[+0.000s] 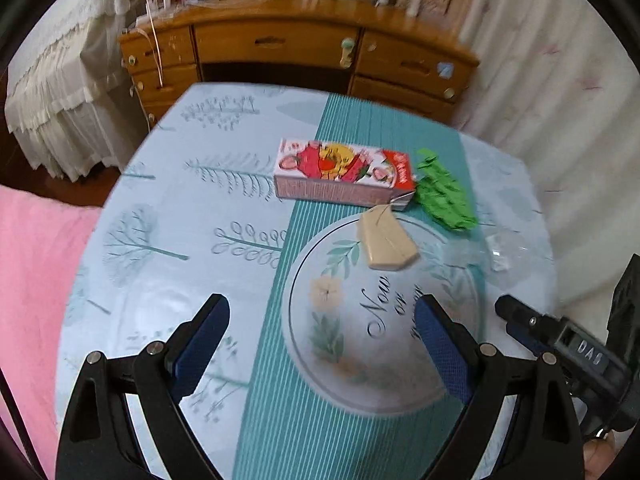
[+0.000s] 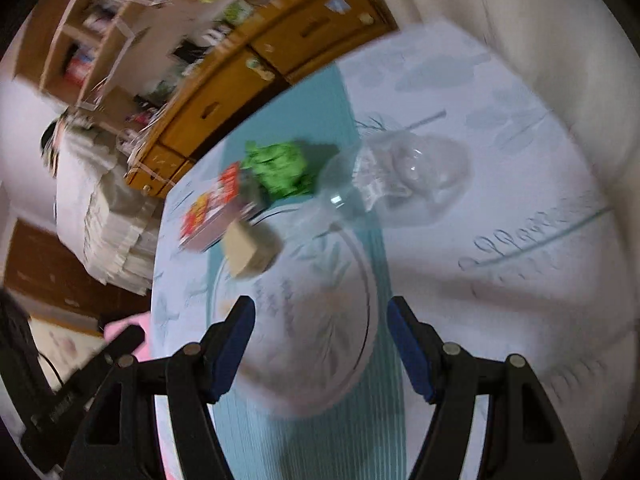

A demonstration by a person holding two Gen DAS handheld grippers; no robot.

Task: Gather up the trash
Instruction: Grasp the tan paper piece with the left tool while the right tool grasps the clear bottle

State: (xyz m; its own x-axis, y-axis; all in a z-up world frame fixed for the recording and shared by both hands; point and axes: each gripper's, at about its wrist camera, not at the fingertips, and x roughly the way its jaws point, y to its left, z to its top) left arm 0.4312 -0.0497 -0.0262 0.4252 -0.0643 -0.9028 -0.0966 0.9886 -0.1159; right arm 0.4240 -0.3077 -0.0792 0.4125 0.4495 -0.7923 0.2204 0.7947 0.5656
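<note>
A round table with a blue tree-print cloth (image 1: 168, 216) bears the trash. A red strawberry carton (image 1: 344, 172) lies on its side at the middle, with crumpled green paper (image 1: 442, 196) to its right. A beige tag-like packet (image 1: 386, 242) rests on the rim of a flowered plate (image 1: 320, 320). A clear plastic cup (image 1: 500, 256) lies right of the plate. My left gripper (image 1: 322, 330) hovers open above the plate, holding nothing. My right gripper (image 2: 320, 340) is open too, over the plate (image 2: 320, 352). The carton (image 2: 212, 208), green paper (image 2: 280, 172), packet (image 2: 248, 252) and clear cup (image 2: 404, 172) lie beyond it.
A wooden desk with drawers (image 1: 280, 44) stands behind the table, its top crowded with small items. A white lace-covered piece (image 1: 60, 92) is at the far left, a pink cloth (image 1: 32, 280) at the near left, and pale curtains (image 1: 560, 100) on the right.
</note>
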